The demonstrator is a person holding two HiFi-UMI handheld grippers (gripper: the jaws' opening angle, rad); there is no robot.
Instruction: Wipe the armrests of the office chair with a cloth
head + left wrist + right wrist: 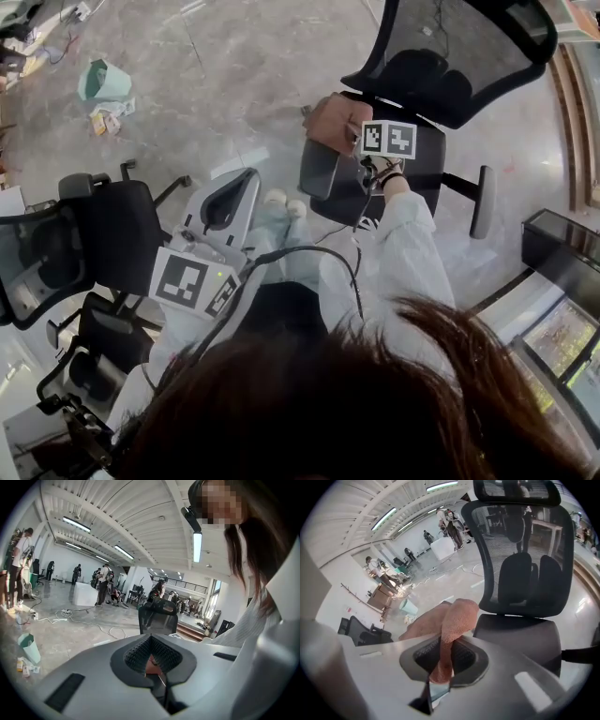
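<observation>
Cloth [452,620] pinched fast in right gripper [440,663] at armrest [319,173] of chair [417,150]; recommend flat, firm, lengthwise strokes; left gripper [151,660] closed, empty.

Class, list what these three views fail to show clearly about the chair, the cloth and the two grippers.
- Head view: the cloth and right gripper cover the spot where they meet the office chair, so contact cannot be told.
- Right gripper view: the far armrest is mostly cut off by the picture's edge.
- Left gripper view: a reddish patch behind the left gripper jaws is too small to identify.
</observation>
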